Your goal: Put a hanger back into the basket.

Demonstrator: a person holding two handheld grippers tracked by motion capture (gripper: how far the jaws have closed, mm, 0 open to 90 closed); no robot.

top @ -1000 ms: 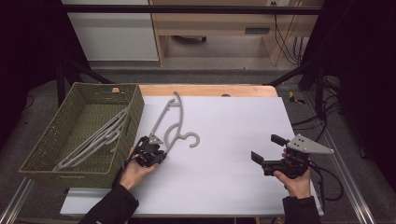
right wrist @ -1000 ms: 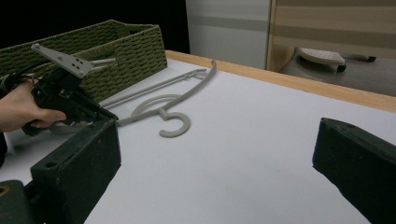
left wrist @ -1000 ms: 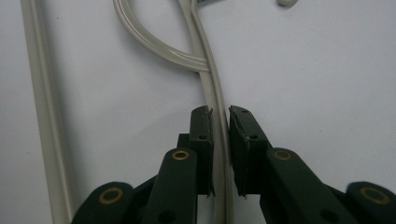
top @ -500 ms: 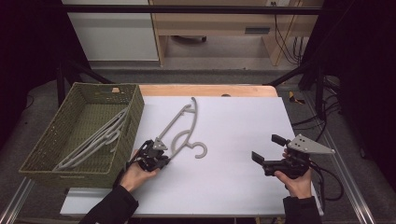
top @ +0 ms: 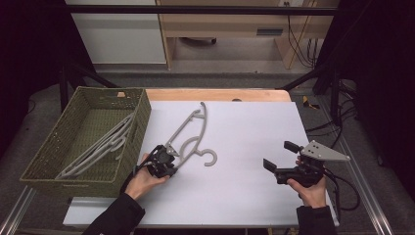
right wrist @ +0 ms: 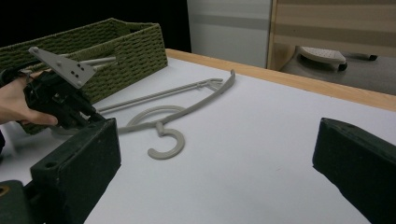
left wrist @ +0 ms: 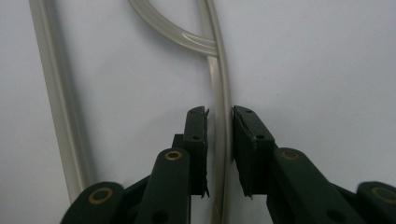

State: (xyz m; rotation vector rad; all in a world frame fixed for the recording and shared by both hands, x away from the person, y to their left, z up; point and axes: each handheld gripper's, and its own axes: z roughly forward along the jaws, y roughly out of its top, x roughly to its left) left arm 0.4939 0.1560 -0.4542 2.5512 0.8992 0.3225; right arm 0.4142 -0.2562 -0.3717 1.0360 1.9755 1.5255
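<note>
A grey plastic hanger (top: 188,134) lies flat on the white table top (top: 244,127), its hook (top: 210,159) pointing toward the person. My left gripper (top: 169,157) sits at the hanger's near end. In the left gripper view one hanger bar (left wrist: 219,84) runs between the pads (left wrist: 196,135). The jaws have just been opening, and a thin gap shows beside the bar. My right gripper (top: 280,155) rests at the table's right, open and with nothing in it. In the right gripper view the hanger (right wrist: 161,128) lies well ahead of those wide jaws.
A green woven basket (top: 142,117) stands at the left table edge with several grey hangers (top: 98,147) inside, close beside the left hand. A wooden strip (top: 220,94) borders the table's far side. Cables trail by the right edge.
The hanger has swung right and come down flat on the table. The left hand shifted slightly toward the person with it. The right hand stayed still.
</note>
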